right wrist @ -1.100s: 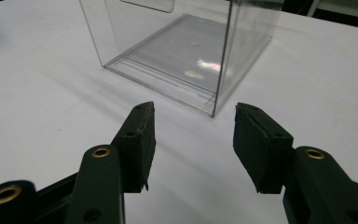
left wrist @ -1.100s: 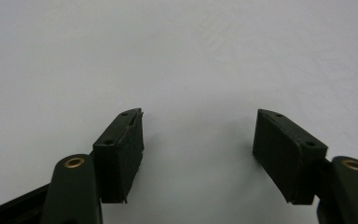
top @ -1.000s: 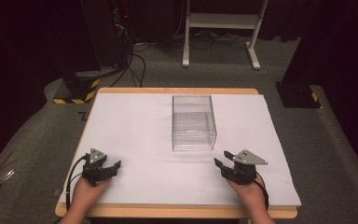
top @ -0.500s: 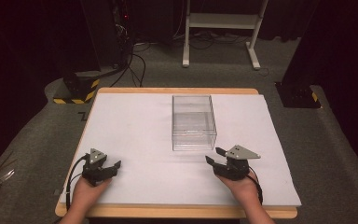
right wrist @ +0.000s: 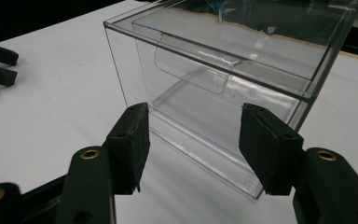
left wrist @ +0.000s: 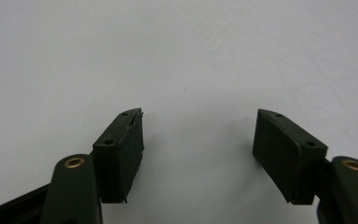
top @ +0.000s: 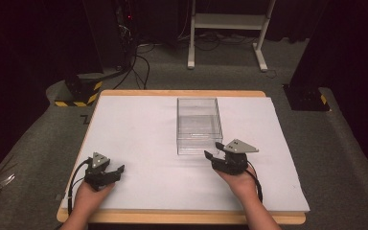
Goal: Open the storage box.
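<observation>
Right tongs (top: pixel 212 150) wide apart, holding nothing, low over the white bench (top: pixel 139 124), pointing at the near end of a clear plastic box (top: pixel 197 125). Close to that box, not touching. Left tongs (top: pixel 116 171) wide apart too, holding nothing, near the front left corner, well apart from the box. Box in the middle of the bench, a bit toward the far side, see-through, nothing seen inside.

Ahead of your right tongs (top: pixel 213 152): the clear box (top: pixel 198 124) stands just beside the parted jaws, blocking that way.
Ahead of your left tongs (top: pixel 116 171): bare white table (top: pixel 134 129), with room on every side.
</observation>
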Available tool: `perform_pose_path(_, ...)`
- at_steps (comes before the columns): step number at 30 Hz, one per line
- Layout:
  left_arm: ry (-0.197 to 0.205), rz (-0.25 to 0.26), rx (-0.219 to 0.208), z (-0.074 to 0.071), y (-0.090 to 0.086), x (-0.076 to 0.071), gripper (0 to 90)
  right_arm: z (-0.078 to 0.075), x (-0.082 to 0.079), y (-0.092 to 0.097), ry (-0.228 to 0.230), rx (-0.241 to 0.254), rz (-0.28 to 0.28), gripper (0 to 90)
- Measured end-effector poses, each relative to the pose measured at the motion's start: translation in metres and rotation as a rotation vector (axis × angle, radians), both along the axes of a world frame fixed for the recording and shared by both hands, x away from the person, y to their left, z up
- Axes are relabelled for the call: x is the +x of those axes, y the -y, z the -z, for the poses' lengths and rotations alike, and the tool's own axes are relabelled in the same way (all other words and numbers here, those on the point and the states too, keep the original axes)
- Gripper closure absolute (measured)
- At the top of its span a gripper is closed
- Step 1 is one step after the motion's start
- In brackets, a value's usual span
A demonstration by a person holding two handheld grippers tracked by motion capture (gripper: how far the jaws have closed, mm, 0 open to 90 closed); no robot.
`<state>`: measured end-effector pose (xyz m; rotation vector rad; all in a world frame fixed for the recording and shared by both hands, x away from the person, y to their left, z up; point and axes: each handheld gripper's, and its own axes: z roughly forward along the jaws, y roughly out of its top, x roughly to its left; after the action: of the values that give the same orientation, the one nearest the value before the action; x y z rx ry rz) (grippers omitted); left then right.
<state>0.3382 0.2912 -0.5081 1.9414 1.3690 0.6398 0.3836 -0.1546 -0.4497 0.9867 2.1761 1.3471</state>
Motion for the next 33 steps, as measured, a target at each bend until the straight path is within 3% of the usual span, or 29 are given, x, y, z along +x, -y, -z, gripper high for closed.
perform_pose_path(11, 0.000, 0.001, -0.002, 0.000, 0.000, 0.000, 33.9, 0.008, 0.015, -0.012, 0.017, 0.007, 0.036, 46.4)
perform_pose_path(33, 0.005, 0.007, 0.003, 0.000, 0.001, -0.001, 35.6, 0.017, 0.034, -0.018, 0.005, 0.076, -0.006, 57.8)
